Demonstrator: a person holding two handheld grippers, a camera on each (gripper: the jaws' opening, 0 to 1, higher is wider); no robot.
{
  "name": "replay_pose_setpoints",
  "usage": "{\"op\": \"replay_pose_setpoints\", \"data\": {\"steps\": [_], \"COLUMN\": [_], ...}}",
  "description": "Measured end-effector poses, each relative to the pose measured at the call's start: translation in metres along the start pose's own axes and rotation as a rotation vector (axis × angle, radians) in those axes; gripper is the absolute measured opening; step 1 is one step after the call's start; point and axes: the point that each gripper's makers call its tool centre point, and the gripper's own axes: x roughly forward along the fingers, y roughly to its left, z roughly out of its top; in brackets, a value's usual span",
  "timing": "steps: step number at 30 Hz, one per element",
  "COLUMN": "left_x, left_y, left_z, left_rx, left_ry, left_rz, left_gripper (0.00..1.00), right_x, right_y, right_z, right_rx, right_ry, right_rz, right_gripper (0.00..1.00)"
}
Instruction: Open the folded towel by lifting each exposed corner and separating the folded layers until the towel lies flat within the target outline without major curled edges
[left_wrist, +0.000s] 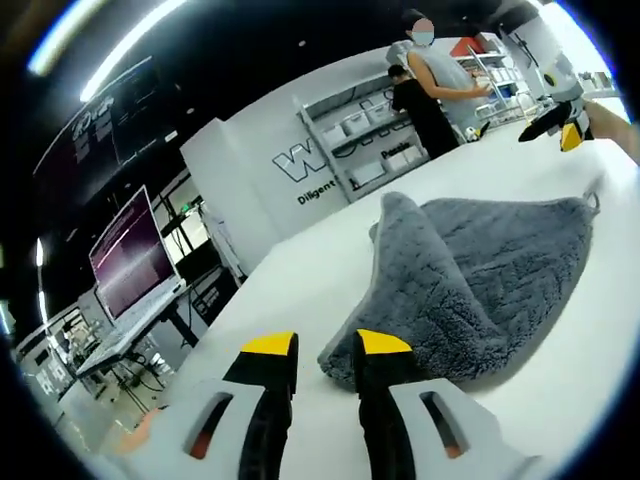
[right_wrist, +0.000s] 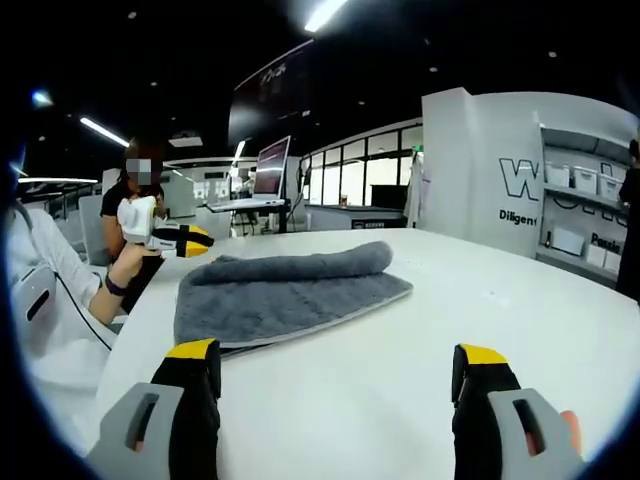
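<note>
A grey towel (left_wrist: 480, 270) lies on the white table (left_wrist: 290, 290), with one layer folded over into a thick roll along its left side in the left gripper view. My left gripper (left_wrist: 327, 345) sits low at the towel's near corner, jaws a little apart with nothing between them, the right jaw just short of the roll's end. In the right gripper view the towel (right_wrist: 290, 300) lies ahead, its roll along the far edge. My right gripper (right_wrist: 337, 353) stands wide open above bare table (right_wrist: 400, 390). The left gripper (right_wrist: 190, 240) hovers by the towel's far left corner. The right gripper (left_wrist: 528, 132) hangs beyond the towel.
A small loop tag (left_wrist: 593, 198) sticks out at the towel's far corner. Two people (left_wrist: 430, 85) stand at white shelves (left_wrist: 370, 150) behind the table. A lit monitor (left_wrist: 130, 250) stands on a desk off the table's left edge. The person's sleeve (right_wrist: 45, 270) is at the left.
</note>
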Motion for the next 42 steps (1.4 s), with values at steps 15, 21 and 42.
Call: {"op": "replay_pose_setpoints", "data": {"steps": [15,21,42], "left_x": [-0.002,-0.003,0.002], "left_y": [-0.031,-0.041,-0.059], "left_z": [0.030,0.026,0.009], "left_rx": [-0.137,-0.122,-0.127], "left_ry": [-0.127,-0.102,-0.037], "left_rz": [-0.297,-0.338,-0.399], "left_gripper": [0.64,0.76,0.99], "right_x": [-0.001,-0.001,-0.001], "right_y": [0.005,0.001,0.011], "right_z": [0.002,0.003,0.000], "right_rx": [0.007,0.010,0.014], "right_ry": [-0.014,-0.015,-0.020], "right_rz": [0.005,0.008,0.010], "right_gripper": [0.99,0.99,0.99]}}
